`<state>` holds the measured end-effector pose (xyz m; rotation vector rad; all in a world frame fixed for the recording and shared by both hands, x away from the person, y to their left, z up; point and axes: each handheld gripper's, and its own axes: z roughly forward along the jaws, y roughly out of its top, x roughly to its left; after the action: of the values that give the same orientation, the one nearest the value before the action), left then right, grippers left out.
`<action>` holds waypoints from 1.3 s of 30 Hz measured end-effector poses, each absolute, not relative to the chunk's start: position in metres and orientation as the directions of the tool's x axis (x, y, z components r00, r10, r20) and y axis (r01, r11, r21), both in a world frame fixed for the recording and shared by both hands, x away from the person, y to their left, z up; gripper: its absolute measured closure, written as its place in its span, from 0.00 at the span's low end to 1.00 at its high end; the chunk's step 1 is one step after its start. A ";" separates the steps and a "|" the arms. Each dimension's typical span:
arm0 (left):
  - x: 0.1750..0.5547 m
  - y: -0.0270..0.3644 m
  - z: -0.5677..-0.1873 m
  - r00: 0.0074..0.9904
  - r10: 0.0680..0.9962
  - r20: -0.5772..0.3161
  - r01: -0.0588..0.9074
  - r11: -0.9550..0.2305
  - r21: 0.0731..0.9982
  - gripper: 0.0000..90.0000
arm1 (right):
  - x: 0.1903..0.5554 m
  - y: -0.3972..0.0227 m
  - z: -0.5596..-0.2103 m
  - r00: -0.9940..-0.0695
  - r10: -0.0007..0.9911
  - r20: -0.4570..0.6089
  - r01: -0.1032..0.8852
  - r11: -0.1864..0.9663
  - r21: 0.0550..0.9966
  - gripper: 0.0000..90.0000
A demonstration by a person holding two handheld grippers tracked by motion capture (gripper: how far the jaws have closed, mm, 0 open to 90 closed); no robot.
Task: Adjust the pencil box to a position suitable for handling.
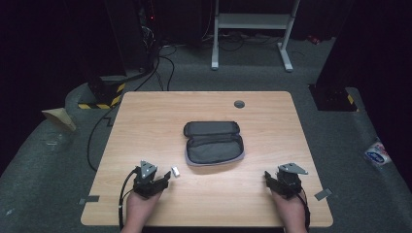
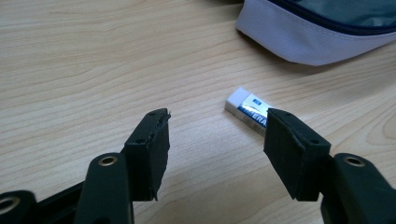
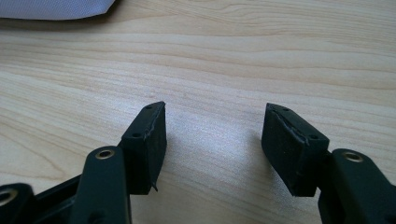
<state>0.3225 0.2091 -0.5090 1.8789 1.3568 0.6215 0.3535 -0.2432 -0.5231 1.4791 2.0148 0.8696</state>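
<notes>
The left gripper (image 1: pixel 167 175) is resting low on the near left of the counter (image 1: pixel 145 116) with its jaws standing apart and grasping nothing, while the white eraser (image 2: pixel 247 110) is lying flat just beyond its right jaw tip, not between the pads. The right gripper (image 1: pixel 268 177) is sitting released on the near right over bare wood. The open grey pouch (image 1: pixel 214 143) is lying at mid-counter, just beyond the eraser.
</notes>
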 end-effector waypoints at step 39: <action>0.336 0.167 -0.521 0.356 0.934 -0.009 0.618 -0.228 0.752 0.58 | 0.353 -0.243 -0.523 -0.294 0.956 -0.016 0.644 0.211 0.736 0.45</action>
<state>0.3356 0.1669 -0.5211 1.9471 1.3477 0.6007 0.3532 -0.2434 -0.5231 1.4782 2.0164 0.8702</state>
